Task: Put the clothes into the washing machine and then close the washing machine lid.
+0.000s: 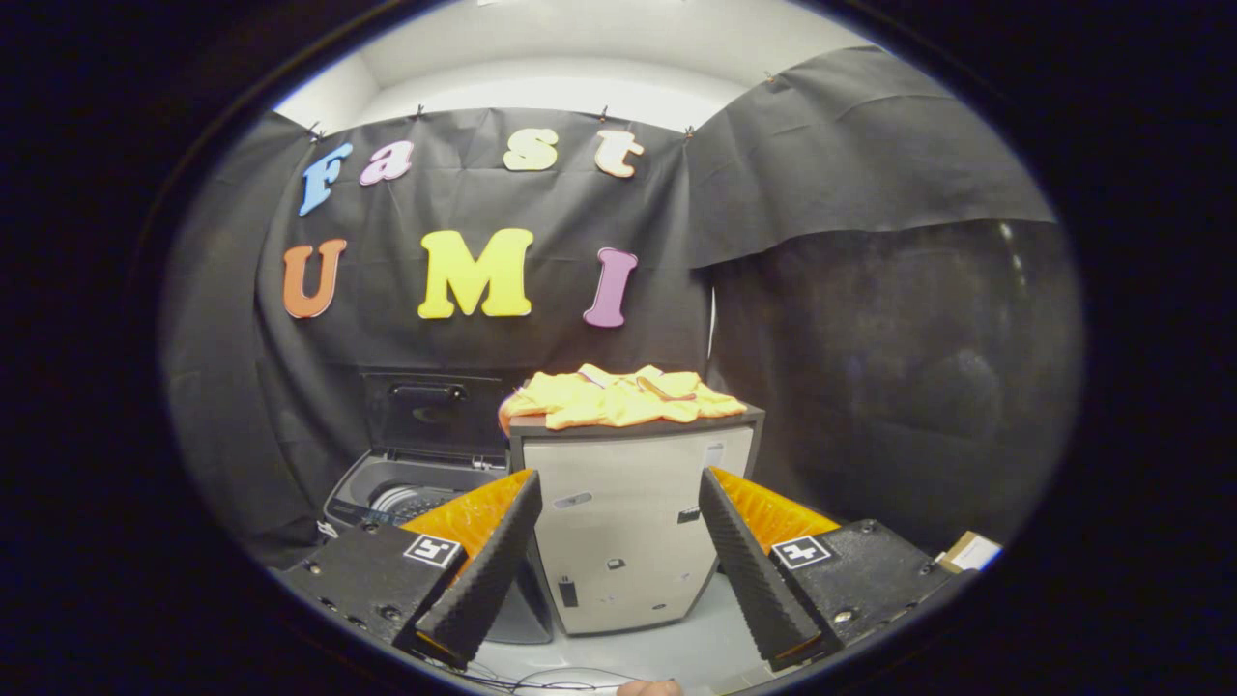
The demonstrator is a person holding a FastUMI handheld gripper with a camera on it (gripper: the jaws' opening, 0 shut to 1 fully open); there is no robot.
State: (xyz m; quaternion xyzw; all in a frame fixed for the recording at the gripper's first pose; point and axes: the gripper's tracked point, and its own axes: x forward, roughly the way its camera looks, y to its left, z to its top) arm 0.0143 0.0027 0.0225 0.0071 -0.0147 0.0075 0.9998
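**Clothes not yet reached; fingers spread and empty**

The cabinet [628, 527] is taken as the landmark. It is the largest thing ahead, pale-fronted with a dark top surface, and it is seen between and beyond the fingers. Just beside it, on its left as viewed, the washing machine [417, 488] is seen with its lid [433, 411] raised upright against the booth wall; the drum opening is partly visible and its contents cannot be told from here. On top of the cabinet the clothes [618, 396] are heaped, a yellow-orange bundle spread across most of the surface, one edge hanging slightly over the left side toward the machine.

The gripper [618, 556] is held well short of the cabinet, its fingers wide apart with nothing between them.

Risks are judged as follows. Only part of the loose heap may be pinched, so pieces could be left behind or dropped between cabinet and machine. Cloth trailing over the drum rim could be trapped when the lid is lowered.
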